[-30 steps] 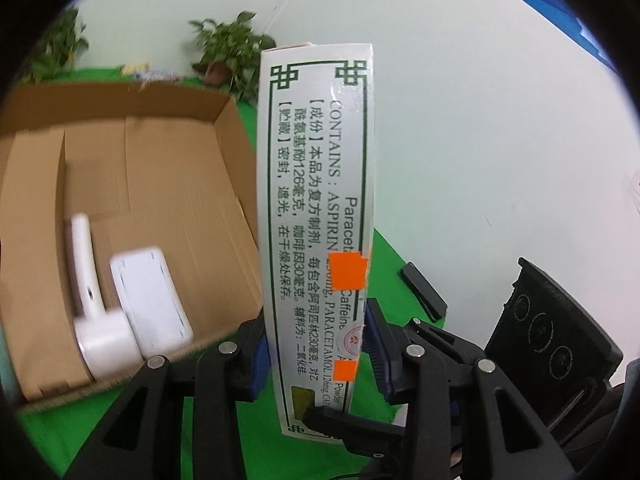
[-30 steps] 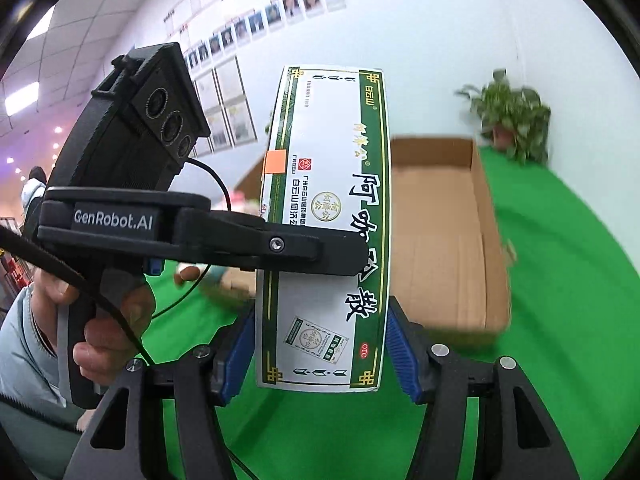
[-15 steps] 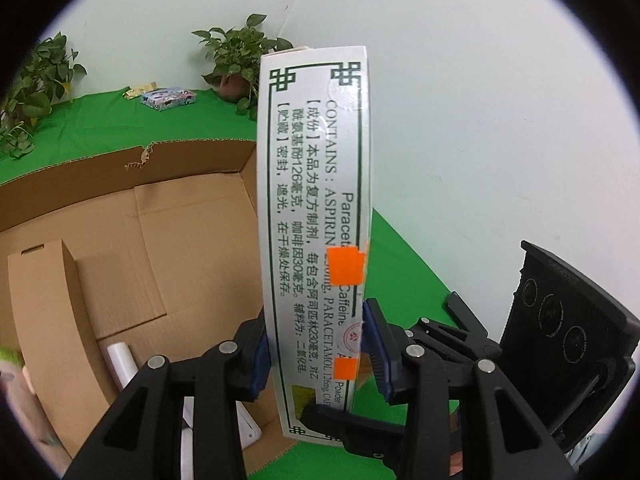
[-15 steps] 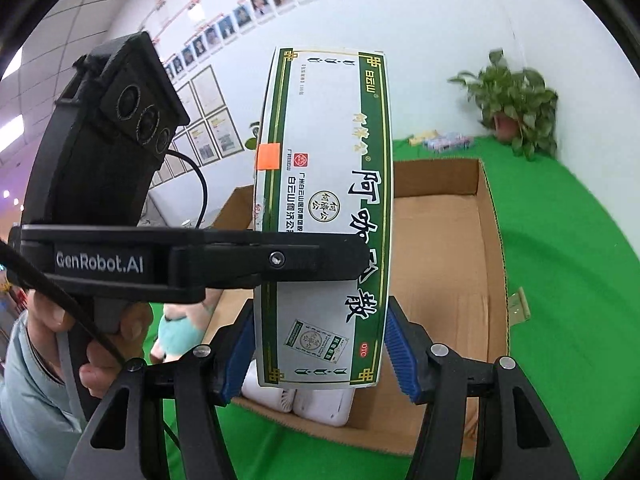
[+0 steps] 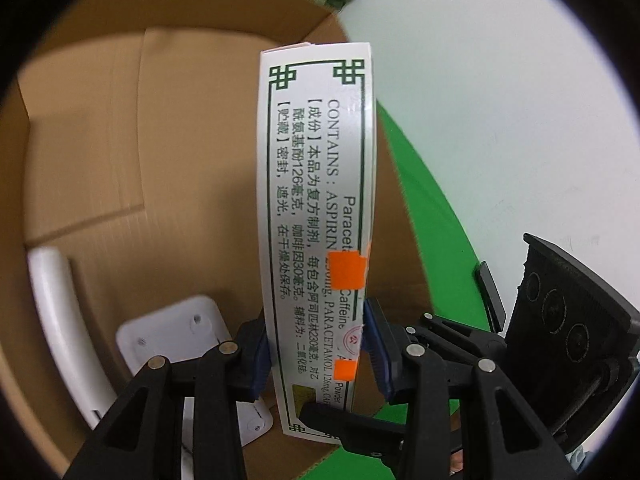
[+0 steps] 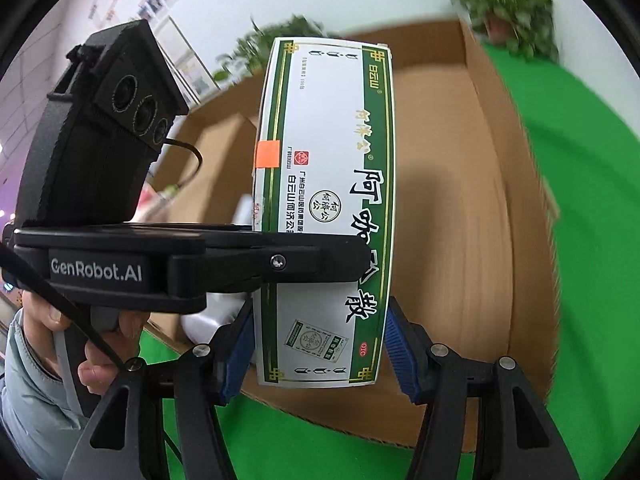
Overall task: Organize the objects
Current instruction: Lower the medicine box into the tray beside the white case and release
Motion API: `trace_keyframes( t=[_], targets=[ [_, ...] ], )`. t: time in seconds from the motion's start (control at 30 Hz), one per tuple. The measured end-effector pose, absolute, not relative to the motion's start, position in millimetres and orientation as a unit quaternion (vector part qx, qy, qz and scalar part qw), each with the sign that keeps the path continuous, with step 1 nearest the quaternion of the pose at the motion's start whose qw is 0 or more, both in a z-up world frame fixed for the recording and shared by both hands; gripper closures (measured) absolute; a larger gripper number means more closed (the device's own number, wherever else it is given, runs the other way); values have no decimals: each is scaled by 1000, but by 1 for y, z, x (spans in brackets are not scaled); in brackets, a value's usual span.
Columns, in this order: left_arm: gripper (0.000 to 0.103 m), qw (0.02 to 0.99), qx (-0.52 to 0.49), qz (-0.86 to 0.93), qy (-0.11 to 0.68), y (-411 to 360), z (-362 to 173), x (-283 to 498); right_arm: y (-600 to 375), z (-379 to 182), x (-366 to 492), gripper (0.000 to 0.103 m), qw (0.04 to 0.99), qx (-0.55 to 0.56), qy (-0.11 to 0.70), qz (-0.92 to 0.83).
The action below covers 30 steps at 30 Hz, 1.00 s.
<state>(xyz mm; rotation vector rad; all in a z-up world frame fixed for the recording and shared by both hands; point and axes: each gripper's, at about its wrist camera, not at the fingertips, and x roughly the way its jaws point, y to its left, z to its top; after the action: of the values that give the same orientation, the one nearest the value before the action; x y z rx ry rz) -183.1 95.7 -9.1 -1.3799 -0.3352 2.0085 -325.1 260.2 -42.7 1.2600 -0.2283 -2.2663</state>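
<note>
1. Left wrist: left gripper (image 5: 316, 344) clamped on medicine box's (image 5: 318, 216) narrow sides; cardboard box (image 5: 100, 140) now fills view, closer than before
2. Right wrist: right gripper (image 6: 320, 344) pinches wide face; box now hangs over the carton's near edge, ready to drop in

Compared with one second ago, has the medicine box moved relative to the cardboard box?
Yes. The medicine box has moved over the cardboard box, whose brown floor now fills the view behind it.
</note>
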Motion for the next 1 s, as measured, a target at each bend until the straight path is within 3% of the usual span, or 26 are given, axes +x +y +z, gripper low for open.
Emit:
trace_keyframes(
  t=[0.3, 0.8, 1.0],
  targets=[
    [58, 310, -557, 758, -136, 86, -30, -165, 258, -60, -336, 46, 248, 500, -80, -826],
    [54, 259, -542, 793, -100, 37, 1, -95, 230, -51, -336, 46, 207, 512, -1, -834],
    [54, 230, -485, 838, -101, -9, 33, -46, 218, -52, -340, 46, 185, 517, 17, -835]
  ],
)
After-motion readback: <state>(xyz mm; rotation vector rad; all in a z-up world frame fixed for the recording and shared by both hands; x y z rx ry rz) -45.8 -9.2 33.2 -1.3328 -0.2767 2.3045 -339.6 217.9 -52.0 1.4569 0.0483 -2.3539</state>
